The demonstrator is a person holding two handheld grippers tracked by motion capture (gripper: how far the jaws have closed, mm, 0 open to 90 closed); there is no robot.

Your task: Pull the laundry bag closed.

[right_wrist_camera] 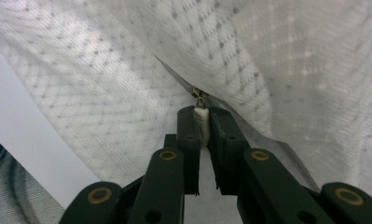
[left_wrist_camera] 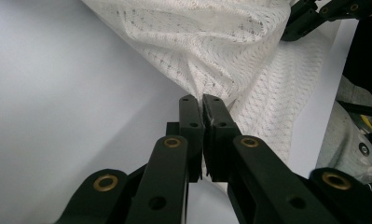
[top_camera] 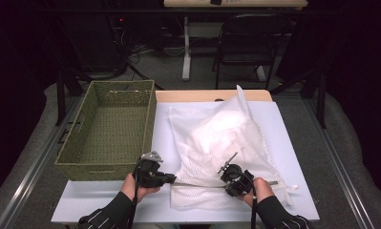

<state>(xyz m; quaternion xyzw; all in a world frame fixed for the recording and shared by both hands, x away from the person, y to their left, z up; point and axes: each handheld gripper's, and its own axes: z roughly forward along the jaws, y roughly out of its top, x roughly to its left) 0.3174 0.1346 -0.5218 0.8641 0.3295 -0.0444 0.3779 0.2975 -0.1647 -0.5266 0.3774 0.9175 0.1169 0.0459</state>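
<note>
Mesh bag [top_camera: 221,143]: white net laundry-type bag w/ a zipper along its near edge, lying on the white table [top_camera: 293,143], right of the wicker basket.
Left gripper [top_camera: 171,179]: jaws closed on the bag's near-left corner, at the zip's end; in the left gripper view the pads [left_wrist_camera: 193,122] pinch the bunched mesh [left_wrist_camera: 211,56] tight.
Right gripper [top_camera: 226,185]: jaws clamped on the small white zipper pull [right_wrist_camera: 201,122], seen btw the jaws in the right gripper view; mesh [right_wrist_camera: 277,56] drapes just beyond.
Zip line [top_camera: 197,185]: stretched taut btw the two grippers, partly run; far-right tail [top_camera: 286,183] lies loose.
Handling: prob. very light, soft, floppy; no stiffness, so it bunches and drags unless one end is anchored. Mesh can snag on jaw edges; pull tab is tiny and may slip out.
Where to hold: corner seam or zip tape for anchoring, tab for sliding; avoid open mesh, it just stretches.
Contents: puffed up mid-bag, sth. soft inside, can't tell what.
Basket [top_camera: 107,129]: green wicker, far-left, touching the table's left part, apart from the bag.
</note>
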